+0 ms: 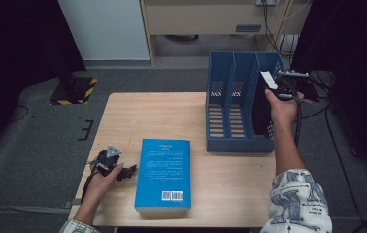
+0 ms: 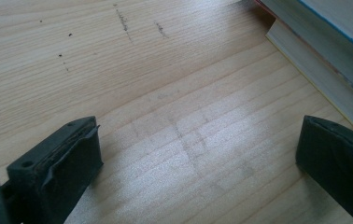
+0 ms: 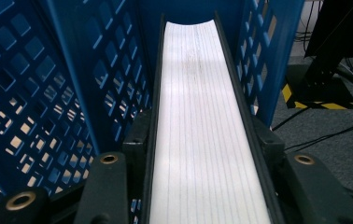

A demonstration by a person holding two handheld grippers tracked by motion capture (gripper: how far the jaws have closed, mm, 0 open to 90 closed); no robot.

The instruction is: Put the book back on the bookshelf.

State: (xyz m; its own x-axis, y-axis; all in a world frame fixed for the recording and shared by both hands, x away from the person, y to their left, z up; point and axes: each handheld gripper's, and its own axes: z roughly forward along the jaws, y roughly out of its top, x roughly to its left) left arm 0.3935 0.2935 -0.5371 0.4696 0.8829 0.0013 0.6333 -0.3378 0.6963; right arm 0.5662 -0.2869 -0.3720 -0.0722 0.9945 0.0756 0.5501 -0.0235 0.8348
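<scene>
My right claw (image 3: 201,154) is clamped on a black-covered book with white page edges (image 3: 202,116), one jaw pressing each cover. I hold that book upright on its edge inside the rightmost compartment of the blue perforated plastic file rack (image 1: 220,104), which stands at the far right of the pale wooden surface (image 1: 147,116). My left claw (image 2: 198,163) rests low over the surface near its left edge with jaws spread wide, gripping nothing. Just beside it lies a blue paperback book (image 1: 164,172), flat, back cover up, barcode toward me
</scene>
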